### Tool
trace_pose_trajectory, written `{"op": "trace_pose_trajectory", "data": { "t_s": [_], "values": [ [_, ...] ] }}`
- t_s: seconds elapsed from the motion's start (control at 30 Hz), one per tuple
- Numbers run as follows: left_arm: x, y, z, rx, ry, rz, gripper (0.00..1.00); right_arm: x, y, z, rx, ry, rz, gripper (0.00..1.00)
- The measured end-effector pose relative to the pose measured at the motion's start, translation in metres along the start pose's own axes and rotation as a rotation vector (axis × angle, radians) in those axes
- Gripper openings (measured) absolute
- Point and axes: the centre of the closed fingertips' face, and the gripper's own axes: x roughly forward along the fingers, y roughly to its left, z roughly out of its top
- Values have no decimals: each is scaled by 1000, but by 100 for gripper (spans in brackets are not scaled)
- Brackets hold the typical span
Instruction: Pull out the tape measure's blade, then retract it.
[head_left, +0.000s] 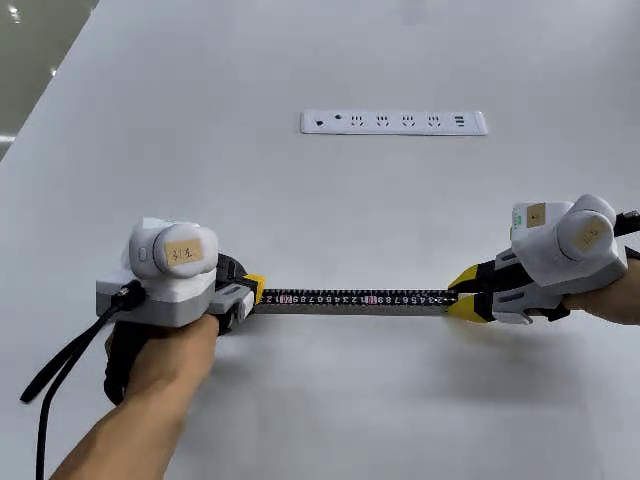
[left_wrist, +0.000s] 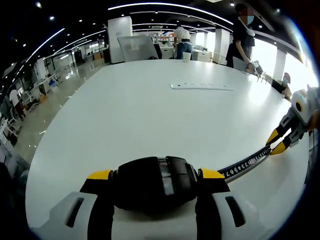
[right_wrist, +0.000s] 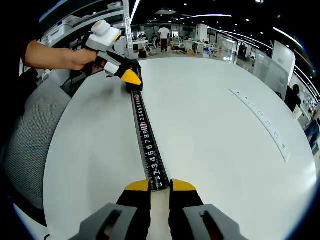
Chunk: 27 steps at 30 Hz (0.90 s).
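A black tape measure case (left_wrist: 155, 182) sits clamped between the yellow-tipped jaws of my left gripper (left_wrist: 156, 175), low over the white table; in the head view that gripper (head_left: 252, 290) is at the left. The dark numbered blade (head_left: 355, 299) stretches flat across the table to the right. My right gripper (head_left: 462, 293) is shut on the blade's end (right_wrist: 159, 184). From the right gripper view the blade (right_wrist: 146, 135) runs away to the left gripper (right_wrist: 131, 77) and the case. In the left gripper view the blade (left_wrist: 246, 164) leads to the right gripper (left_wrist: 276, 142).
A white power strip (head_left: 394, 122) lies farther back on the white table (head_left: 300, 200). A black cable (head_left: 45, 380) hangs from the left gripper. People stand beyond the table's far edge in the left gripper view.
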Motion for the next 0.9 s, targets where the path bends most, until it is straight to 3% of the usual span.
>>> {"op": "trace_pose_trajectory", "data": {
  "t_s": [0.9],
  "values": [
    [-1,1,0,-14,2,-25,62,6,5,5,-11,6,11,9]
  ]
}}
